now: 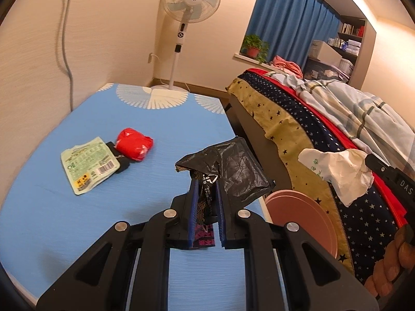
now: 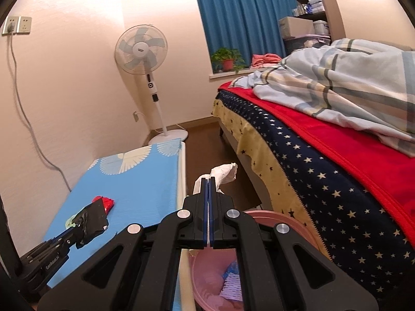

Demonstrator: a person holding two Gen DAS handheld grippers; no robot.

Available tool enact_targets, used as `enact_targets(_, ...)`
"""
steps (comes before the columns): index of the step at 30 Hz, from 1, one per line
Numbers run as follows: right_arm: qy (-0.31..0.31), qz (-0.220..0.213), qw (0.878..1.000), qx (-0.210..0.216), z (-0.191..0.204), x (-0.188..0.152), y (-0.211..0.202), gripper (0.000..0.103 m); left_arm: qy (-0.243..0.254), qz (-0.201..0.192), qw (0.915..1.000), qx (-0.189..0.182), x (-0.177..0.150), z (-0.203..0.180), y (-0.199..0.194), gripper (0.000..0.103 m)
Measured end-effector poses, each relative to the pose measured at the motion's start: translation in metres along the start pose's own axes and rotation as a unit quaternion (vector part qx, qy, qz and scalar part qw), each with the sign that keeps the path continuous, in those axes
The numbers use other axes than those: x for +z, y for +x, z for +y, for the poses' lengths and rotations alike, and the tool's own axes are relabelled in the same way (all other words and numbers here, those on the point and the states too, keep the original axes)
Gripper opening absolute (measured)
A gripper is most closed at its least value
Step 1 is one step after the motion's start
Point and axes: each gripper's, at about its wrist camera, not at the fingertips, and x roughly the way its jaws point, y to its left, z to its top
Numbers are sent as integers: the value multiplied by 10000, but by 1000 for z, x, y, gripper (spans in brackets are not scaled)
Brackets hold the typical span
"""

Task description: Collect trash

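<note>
Over the pink bin, the right gripper is clamping white tissue, the left gripper pinching a black wrapper, both poised for dropping.

The lower part of the black wrapper is hidden between the left gripper's fingers, and its print is too small to read. The pink bin is half covered by the right gripper's frame; what lies inside it is too blurred to name. The small black item lies partly under the green sachet and the red wrapper. The crumpled tissue vanishes between the right fingers. Things on the shelves are too small to tell.
</note>
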Motion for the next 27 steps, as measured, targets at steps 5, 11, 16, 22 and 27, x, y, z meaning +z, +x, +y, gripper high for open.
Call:
enact_targets(5, 146, 42, 9996, -217, -13, -1, 4, 1, 119, 76, 9998, -102, -6, -11, 6, 13)
enact_targets(11, 225, 77, 9989, -399, -20, -2, 8, 1, 291, 150, 9992, -228, -12, -25, 13, 13)
enact_targets(16, 247, 91, 9986, -465, -25, -2, 8, 1, 365, 237, 9984, -351, -16, -37, 22, 13)
enact_targets(22, 324, 197, 9975, -591, -35, -4, 7, 1, 638, 419, 9953, -604, -27, -68, 37, 13)
enact_targets(27, 392, 286, 9967, -657, -42, -4, 8, 1, 836, 645, 9915, -763, -39, -91, 54, 13)
